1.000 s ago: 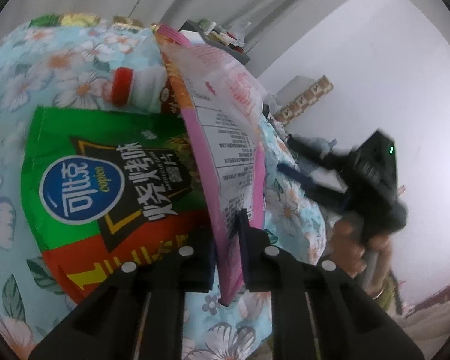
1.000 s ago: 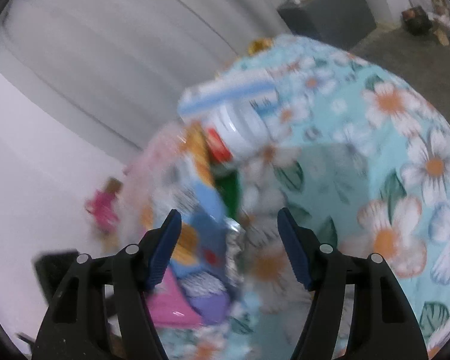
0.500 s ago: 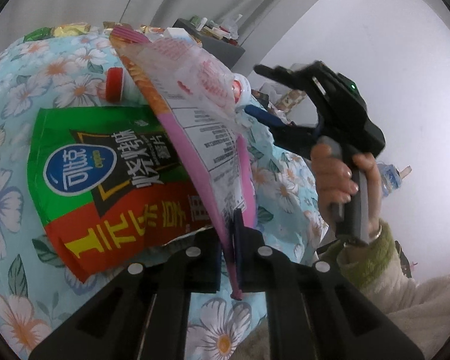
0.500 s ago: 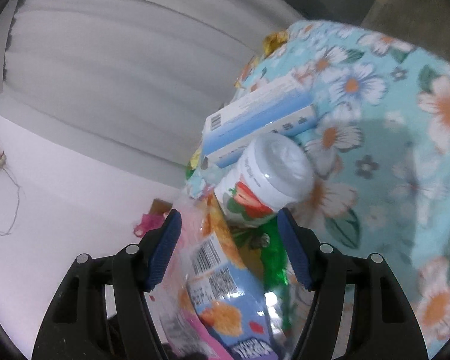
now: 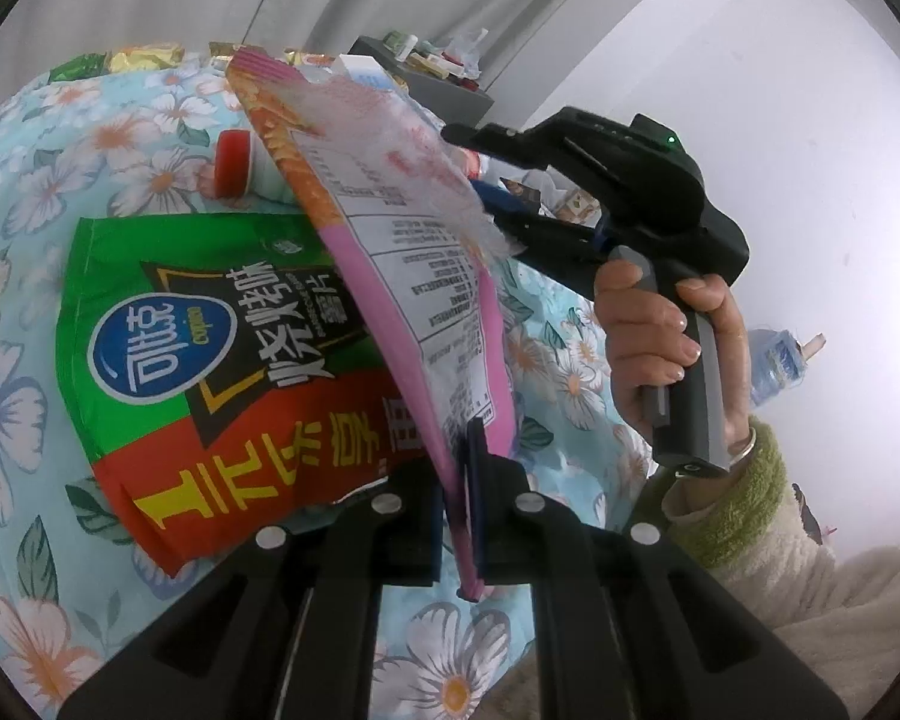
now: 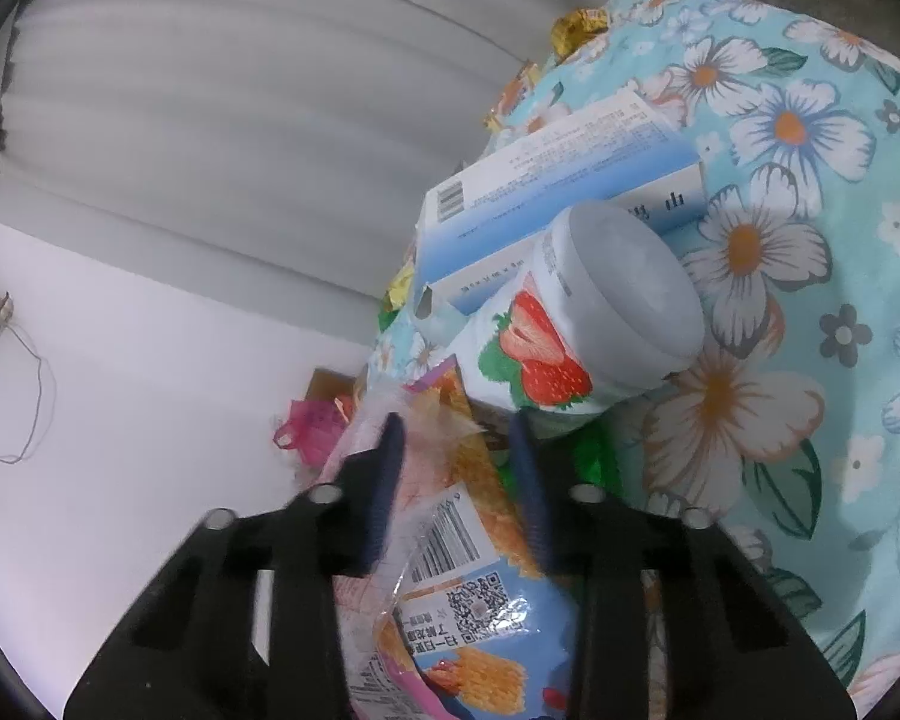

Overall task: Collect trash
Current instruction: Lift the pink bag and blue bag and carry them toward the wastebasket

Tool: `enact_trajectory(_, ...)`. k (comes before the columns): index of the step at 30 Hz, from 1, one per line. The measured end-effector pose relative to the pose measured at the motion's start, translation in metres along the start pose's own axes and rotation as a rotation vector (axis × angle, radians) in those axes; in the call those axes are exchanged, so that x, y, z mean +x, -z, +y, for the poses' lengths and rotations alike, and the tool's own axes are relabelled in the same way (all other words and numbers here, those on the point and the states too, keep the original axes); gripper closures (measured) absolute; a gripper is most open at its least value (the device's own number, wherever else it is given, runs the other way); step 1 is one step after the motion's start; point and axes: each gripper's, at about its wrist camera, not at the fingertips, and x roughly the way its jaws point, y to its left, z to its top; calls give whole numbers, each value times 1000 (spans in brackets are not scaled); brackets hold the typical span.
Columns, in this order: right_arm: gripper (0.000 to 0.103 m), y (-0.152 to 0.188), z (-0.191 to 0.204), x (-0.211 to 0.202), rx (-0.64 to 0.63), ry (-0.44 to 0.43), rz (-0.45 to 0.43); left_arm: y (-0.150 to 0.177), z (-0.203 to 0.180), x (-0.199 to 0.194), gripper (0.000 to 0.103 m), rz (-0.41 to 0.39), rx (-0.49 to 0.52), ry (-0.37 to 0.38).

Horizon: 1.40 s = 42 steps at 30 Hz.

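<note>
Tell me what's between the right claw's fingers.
The top of the pink snack bag, in the right wrist view; the right claw has just been closing its jaws around it.

Pink-edged snack bag [image 5: 414,276], printed with a nutrition table, stands on edge, clamped between the left tongs [image 5: 457,501]. Its torn open top [image 6: 432,414] lies between the right tongs [image 6: 456,468], which have just been closing.

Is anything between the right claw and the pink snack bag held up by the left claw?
Nothing visible: the right claw already straddles the pink snack bag's top edge, its jaws just closing, while the left claw pinches the bottom.
</note>
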Motion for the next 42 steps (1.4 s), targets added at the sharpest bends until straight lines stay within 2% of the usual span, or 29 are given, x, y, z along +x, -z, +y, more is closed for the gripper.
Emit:
enact_trajectory(2, 88, 4, 2, -8, -7, -12, -18, -2, -1, 2, 97, -3, 4, -2)
enact_trajectory(6, 94, 7, 7, -27, -20, -54, -73, -1, 0, 3, 97, -7, 5, -7)
enact_trajectory(15, 99, 13, 0, -81, 9, -142, -156, -9, -10, -8, 99, -71, 58, -43)
enact_trajectory(22, 100, 20, 5, -122, -14, -193, -212, -23, -15, -30, 101, -170, 76, -96)
enact_trajectory(29, 100, 24, 1, -151, -8, -252, -251, -42, -31, -56, 102, -272, 123, -107)
enact_trajectory(37, 100, 21, -7, -181, 1, -291, -319, -57, -55, -59, 102, -324, 200, -83)
enact_trajectory(42, 100, 21, -16, -205, 9, -300, -376, -73, -73, -42, 102, -327, 253, -52)
